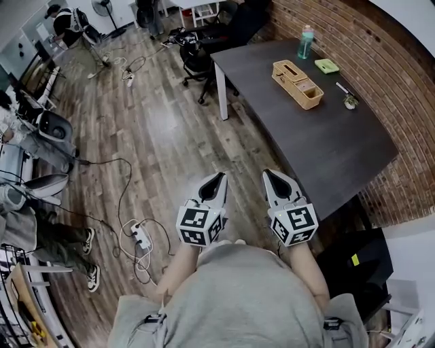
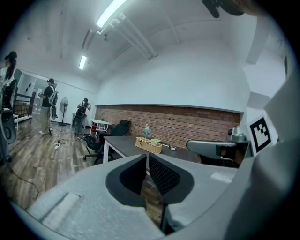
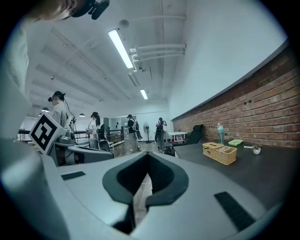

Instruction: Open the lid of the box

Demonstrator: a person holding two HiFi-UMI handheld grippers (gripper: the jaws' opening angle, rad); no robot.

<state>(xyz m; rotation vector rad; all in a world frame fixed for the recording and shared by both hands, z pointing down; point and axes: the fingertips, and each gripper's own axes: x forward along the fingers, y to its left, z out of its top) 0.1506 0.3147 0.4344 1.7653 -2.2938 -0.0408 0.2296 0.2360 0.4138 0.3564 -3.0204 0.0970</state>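
The light is bright and even, with a cool cast. In the left gripper view a ceiling strip light (image 2: 110, 11) burns out to pure white at 11 o'clock and a second strip (image 2: 83, 62) glows at 10 o'clock. In the right gripper view another tube (image 3: 120, 48) flares near 12 o'clock, and the whole frame runs teal. Both gripper views are fisheye circles with black corners, and straight lines bow toward the rim. Their near foreground at 6 o'clock is soft, while the distant box (image 2: 148, 145) stays fairly crisp. In the head view the wood floor (image 1: 160, 119) carries a pale sheen at 11 o'clock, shadows are faint, and the brick wall (image 1: 380, 75) curves at 2 o'clock.
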